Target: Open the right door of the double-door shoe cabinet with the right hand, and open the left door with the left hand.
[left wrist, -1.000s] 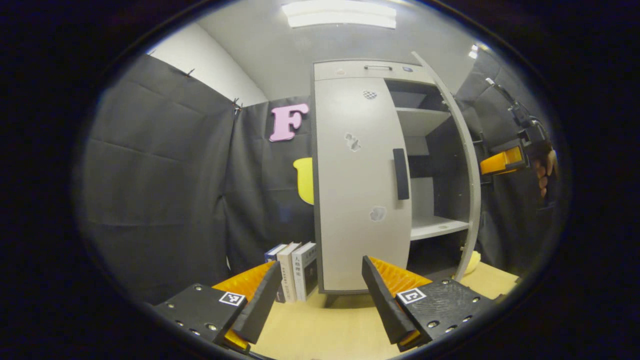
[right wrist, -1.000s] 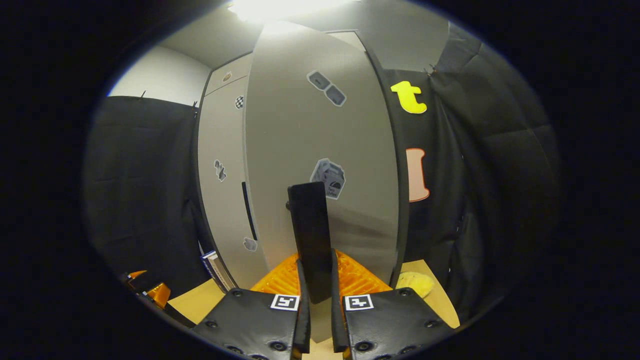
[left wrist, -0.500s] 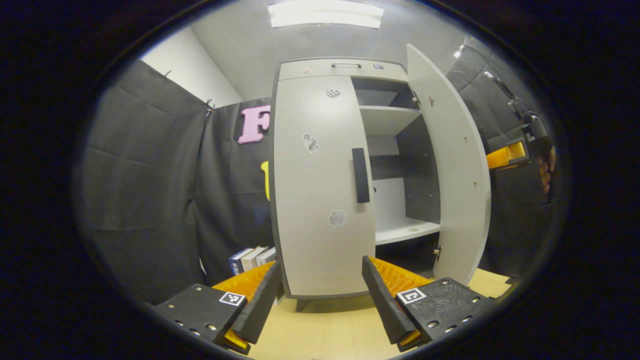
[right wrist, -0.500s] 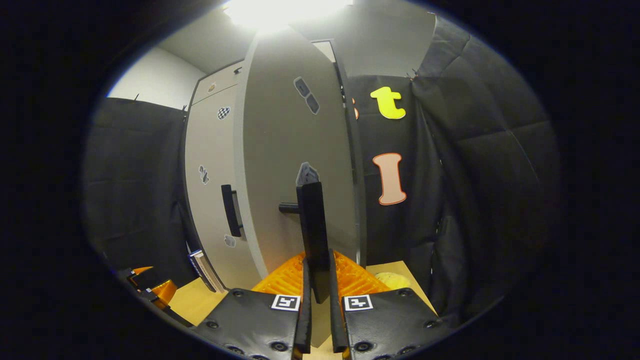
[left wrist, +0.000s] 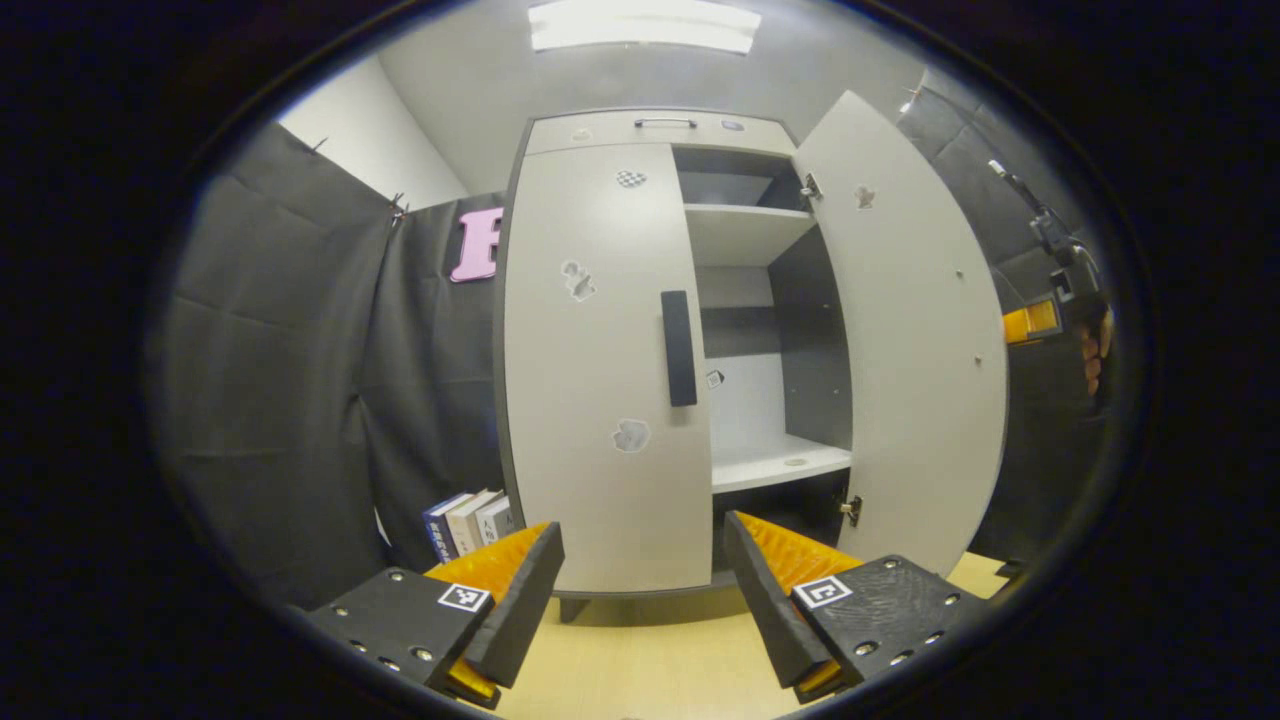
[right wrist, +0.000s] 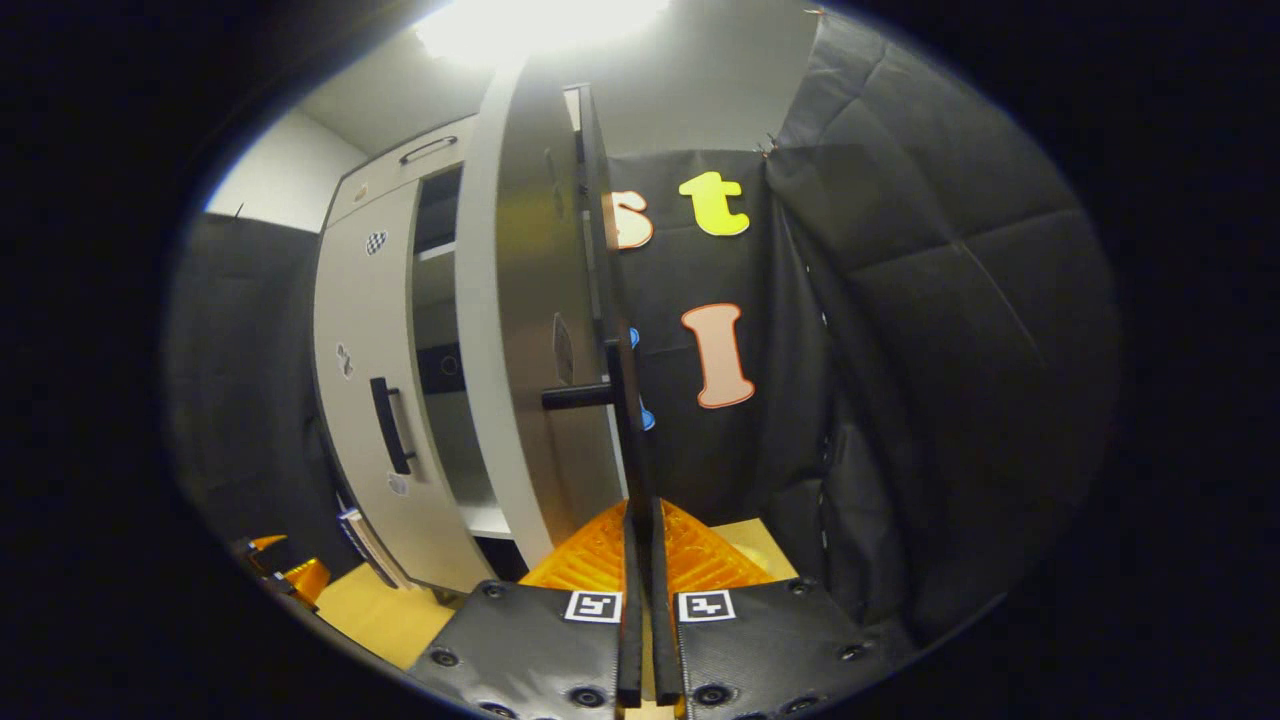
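Clamping the right door's handle (right wrist: 632,440), right tongs (right wrist: 640,640) stay together; left tongs (left wrist: 640,590) gape apart below the left door's handle (left wrist: 678,348).

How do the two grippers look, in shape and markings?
The left gripper has two wedge-shaped jaws on black plates with screws; each plate carries a small square black-and-white marker. The right gripper has the same plates, screws and markers, with narrow jaws. From the left gripper view, a cable rises above it.

I work in a staged recording booth: black cloth walls (left wrist: 300,350), a shoe cabinet (left wrist: 600,380) on a wooden tabletop (left wrist: 650,660), books (left wrist: 465,522) beside it.
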A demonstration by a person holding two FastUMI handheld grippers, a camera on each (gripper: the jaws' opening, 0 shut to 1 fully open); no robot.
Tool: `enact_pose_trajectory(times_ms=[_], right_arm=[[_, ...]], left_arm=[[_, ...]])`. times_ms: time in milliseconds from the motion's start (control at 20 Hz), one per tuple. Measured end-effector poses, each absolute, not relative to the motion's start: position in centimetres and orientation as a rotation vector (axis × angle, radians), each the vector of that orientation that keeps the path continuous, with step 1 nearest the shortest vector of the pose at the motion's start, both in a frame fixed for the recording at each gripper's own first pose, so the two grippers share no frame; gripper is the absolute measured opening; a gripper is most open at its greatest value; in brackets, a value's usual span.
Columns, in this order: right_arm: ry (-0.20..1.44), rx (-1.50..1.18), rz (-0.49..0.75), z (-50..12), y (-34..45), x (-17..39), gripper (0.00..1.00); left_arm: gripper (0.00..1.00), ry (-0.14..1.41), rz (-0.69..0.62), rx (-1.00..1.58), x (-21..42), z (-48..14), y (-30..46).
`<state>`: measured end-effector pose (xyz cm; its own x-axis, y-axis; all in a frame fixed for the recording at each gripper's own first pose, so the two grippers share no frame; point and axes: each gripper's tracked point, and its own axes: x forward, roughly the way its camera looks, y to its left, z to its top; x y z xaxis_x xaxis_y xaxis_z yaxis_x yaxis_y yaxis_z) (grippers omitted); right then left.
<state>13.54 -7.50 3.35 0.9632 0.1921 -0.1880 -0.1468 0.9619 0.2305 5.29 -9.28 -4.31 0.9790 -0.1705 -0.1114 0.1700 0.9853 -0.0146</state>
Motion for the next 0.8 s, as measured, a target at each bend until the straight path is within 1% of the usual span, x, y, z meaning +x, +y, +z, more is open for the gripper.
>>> enact_pose_trajectory(times_ms=[100,250,350,400,450,550,650,700,750,800], right_arm=[[0.196,0.228,0.184,3.6,-7.8,13.2,0.09],[0.178,0.211,0.207,3.9,-8.1,11.3,0.10],[0.163,0.208,0.211,4.5,-8.6,10.2,0.02],[0.158,0.201,0.204,4.6,-9.2,9.3,0.04],[0.157,0.196,0.208,4.5,-9.5,8.6,0.00],[0.166,0.189,0.231,3.9,-9.6,6.8,0.26],[0.164,0.170,0.216,2.9,-10.6,5.4,0.74],[0.164,0.147,0.185,3.1,-11.4,5.0,0.98],[0.167,0.130,0.155,2.7,-12.3,4.1,0.97],[0.173,0.121,0.133,2.2,-12.7,3.7,0.97]], left_arm=[[0.96,0.107,-0.170,-0.001,5.7,-3.7,-9.8],[0.96,0.096,-0.178,0.005,6.9,-2.6,-10.4],[0.94,0.088,-0.185,0.005,8.6,-1.7,-11.0],[0.94,0.080,-0.189,0.002,9.4,-1.1,-11.4],[0.96,0.069,-0.195,0.000,10.2,-0.4,-11.7],[0.94,0.053,-0.212,0.004,11.9,0.9,-13.0],[0.94,0.040,-0.222,0.008,13.8,2.0,-13.6],[0.94,0.030,-0.229,0.002,14.9,2.6,-14.0],[0.94,0.021,-0.233,-0.004,15.8,3.2,-14.4],[0.96,0.011,-0.235,-0.008,16.7,3.7,-14.7]])
